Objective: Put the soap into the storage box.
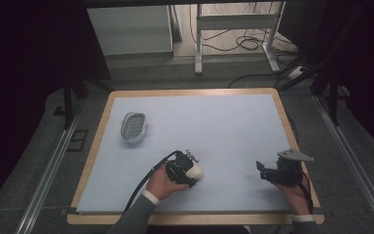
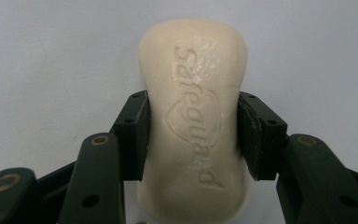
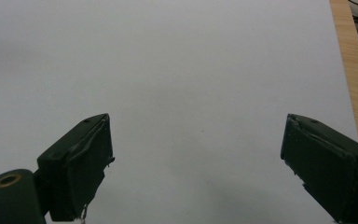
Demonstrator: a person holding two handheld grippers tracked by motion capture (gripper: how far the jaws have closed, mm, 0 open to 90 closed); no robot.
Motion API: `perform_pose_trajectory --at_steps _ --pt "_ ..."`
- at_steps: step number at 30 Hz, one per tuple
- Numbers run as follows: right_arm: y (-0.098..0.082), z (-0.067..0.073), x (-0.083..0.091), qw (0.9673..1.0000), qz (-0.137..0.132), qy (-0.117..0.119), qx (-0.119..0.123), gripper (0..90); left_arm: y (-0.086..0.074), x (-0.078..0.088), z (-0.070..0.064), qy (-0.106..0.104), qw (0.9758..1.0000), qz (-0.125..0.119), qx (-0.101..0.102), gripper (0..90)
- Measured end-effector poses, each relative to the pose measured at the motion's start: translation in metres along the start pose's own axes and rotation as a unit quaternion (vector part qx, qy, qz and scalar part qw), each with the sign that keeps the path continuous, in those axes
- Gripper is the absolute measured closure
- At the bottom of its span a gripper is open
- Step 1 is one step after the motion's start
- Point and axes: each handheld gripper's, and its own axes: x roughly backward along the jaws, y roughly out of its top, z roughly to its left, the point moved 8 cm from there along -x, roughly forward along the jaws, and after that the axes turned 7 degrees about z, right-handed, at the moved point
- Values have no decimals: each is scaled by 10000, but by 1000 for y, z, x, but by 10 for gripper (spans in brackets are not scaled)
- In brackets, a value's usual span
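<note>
The fingers (image 2: 133, 135) of the left gripper (image 1: 187, 169) are squeezing a bar of soap (image 2: 195, 121) from both sides, near the front of the blue mat (image 1: 224, 126). The right gripper (image 1: 272, 171) is sitting wide open, right of the soap. A soap dish (image 1: 134, 127) is sitting well behind-left of the soap.

Black two-jaw tool (image 2: 193, 135), brass screws; grey sleeves, white cuffs.
</note>
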Motion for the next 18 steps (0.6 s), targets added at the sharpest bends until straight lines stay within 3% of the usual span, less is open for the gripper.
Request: perform_pose_trajectory --at_steps 18 --pt "0 0 0 10000 -1 -16 13 91 -3 22 14 -124 9995 -258 107 494"
